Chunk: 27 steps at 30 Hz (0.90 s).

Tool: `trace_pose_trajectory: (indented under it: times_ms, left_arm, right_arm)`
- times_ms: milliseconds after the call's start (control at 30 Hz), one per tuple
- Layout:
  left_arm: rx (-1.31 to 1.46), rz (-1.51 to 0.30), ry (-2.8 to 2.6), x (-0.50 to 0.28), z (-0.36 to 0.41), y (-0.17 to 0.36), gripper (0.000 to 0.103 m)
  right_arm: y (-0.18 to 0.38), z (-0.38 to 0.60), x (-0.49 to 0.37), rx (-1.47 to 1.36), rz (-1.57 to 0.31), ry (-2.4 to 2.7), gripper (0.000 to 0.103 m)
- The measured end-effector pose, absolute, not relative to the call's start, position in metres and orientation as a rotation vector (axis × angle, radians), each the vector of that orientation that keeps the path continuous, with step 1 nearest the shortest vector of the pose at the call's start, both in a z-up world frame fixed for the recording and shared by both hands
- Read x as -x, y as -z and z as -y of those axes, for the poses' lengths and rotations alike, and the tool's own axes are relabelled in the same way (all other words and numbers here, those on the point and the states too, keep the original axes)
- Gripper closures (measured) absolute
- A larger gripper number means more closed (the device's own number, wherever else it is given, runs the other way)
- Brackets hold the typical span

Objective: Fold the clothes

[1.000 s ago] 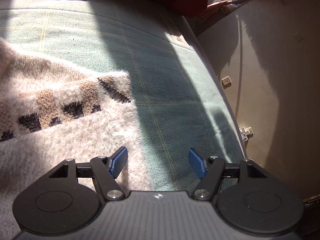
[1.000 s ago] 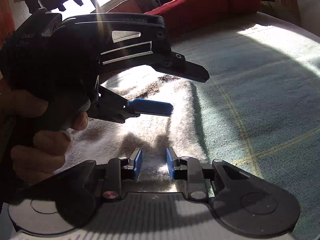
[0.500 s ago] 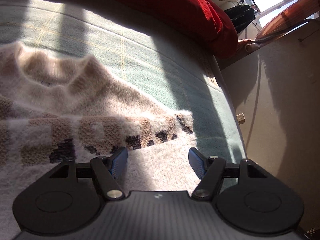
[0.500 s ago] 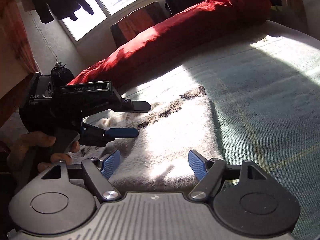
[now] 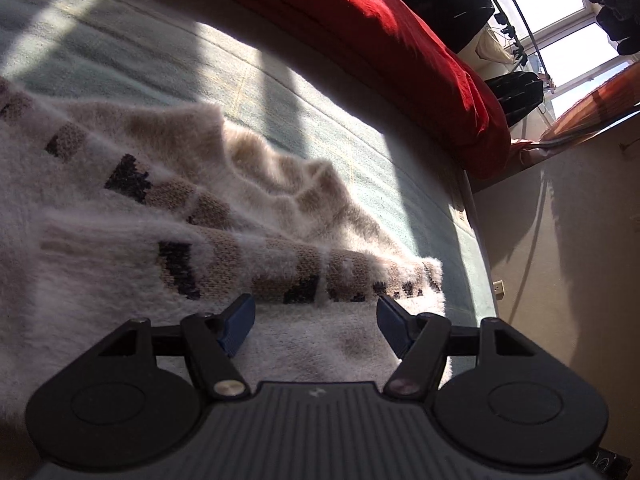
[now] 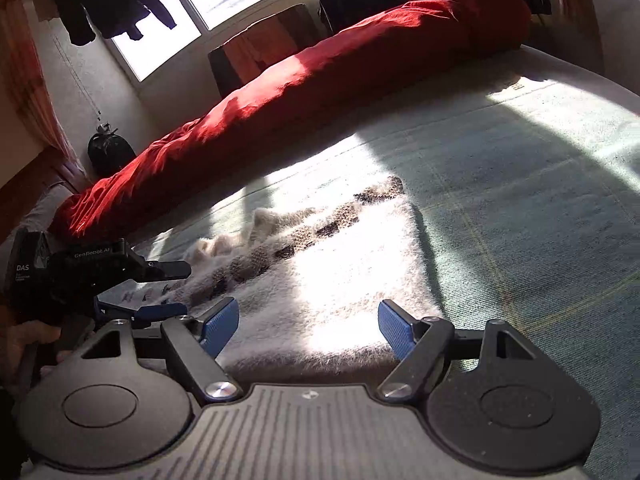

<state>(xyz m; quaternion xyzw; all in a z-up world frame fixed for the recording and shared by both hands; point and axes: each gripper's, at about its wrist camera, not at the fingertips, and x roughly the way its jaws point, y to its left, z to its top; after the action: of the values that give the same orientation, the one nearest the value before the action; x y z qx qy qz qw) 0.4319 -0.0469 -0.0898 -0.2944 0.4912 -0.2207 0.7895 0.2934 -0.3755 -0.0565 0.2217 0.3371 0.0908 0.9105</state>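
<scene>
Two handheld grippers hover over a fuzzy cream knitted sweater (image 5: 120, 304) with a band of brown and black blocks, lying on a pale green woven bedspread (image 5: 360, 152). From the left wrist camera, the left gripper (image 5: 316, 322) has its blue-padded jaws standing apart with nothing between them, above the sweater's plain cream part; the patterned band runs from 9 o'clock to 3 o'clock just beyond the fingertips, and the ribbed collar sits rumpled toward 12 o'clock. From the right wrist camera, the right gripper (image 6: 308, 326) also holds its jaws wide and empty over the sunlit cream knit, whose folded edge lies at 3 o'clock. The left gripper shows at 9 o'clock, held in a hand (image 6: 24, 344). A long red duvet roll (image 6: 320, 92) lies along the bed's far side at 12 o'clock.
</scene>
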Motion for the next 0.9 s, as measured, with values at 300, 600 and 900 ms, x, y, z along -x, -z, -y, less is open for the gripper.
trace_pose_trajectory:
  times_ms: [300,600,900]
  left_arm:
    - [0.595,-1.152,0.638,-0.415,0.103,0.104,0.034]
    - [0.620,-1.093,0.468,-0.395,0.016,0.098,0.033]
    - [0.560,-0.943,0.283,-0.398,-0.033,0.079,0.037]
  right_arm:
    - [0.048,0.363,-0.289,-0.424,-0.706,-0.194,0.022]
    - [0.047,0.367,-0.283,-0.429,-0.709,-0.168,0.022]
    - [0.045,0.362,-0.281,-0.405,-0.710,-0.177,0.022]
